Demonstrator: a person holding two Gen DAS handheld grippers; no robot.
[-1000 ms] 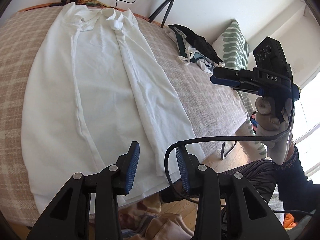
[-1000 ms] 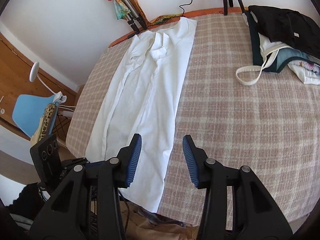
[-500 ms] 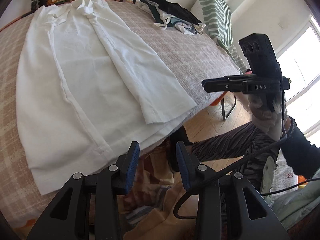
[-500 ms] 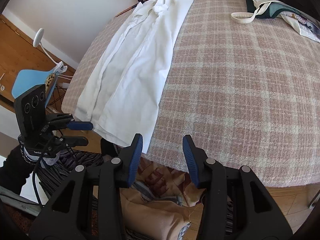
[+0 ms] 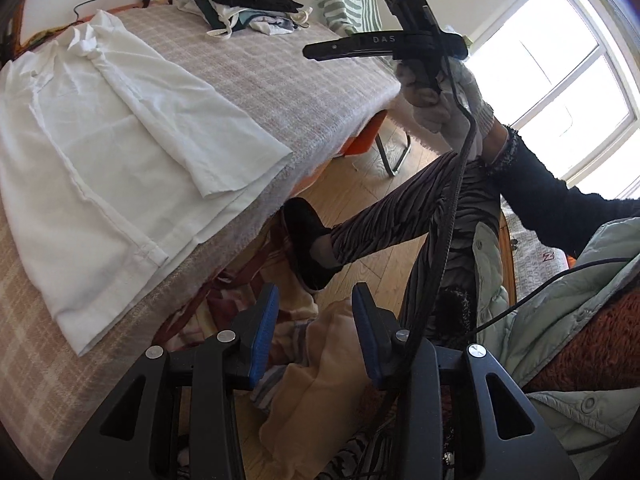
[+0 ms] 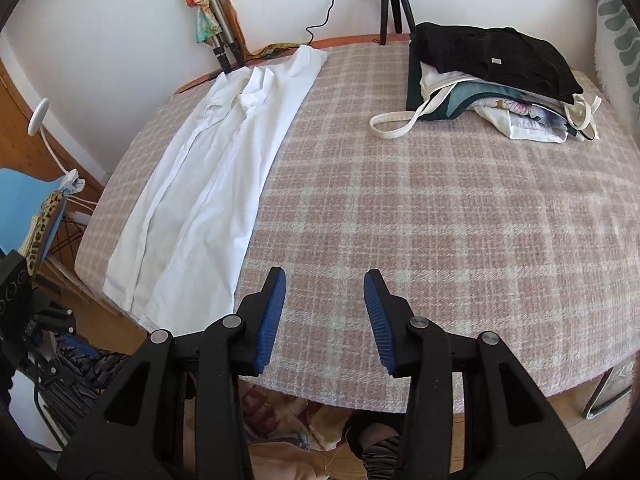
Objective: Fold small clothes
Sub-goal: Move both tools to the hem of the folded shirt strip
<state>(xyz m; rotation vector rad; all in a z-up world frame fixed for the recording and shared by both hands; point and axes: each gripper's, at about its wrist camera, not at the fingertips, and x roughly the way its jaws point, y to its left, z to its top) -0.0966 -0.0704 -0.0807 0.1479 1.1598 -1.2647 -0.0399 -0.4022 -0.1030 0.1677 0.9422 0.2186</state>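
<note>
A long white shirt lies flat on the plaid-covered table, collar at the far end and hem at the near edge. My left gripper is open and holds nothing. It hangs off the table's near edge, above the floor and to the right of the hem. In the right wrist view the shirt lies to the left. My right gripper is open over bare plaid cloth just right of the hem, touching nothing. The left wrist view shows the right gripper side-on in a gloved hand.
A pile of folded clothes with a black top sits at the table's far right. Tripods stand behind the table and a blue chair to its left. A person's striped leg and a blanket are below the edge.
My left gripper drew back off the table's edge and rolled, so the shirt now lies to its left. My right gripper shifted from the hem to bare cloth on the right. Both stayed open.
</note>
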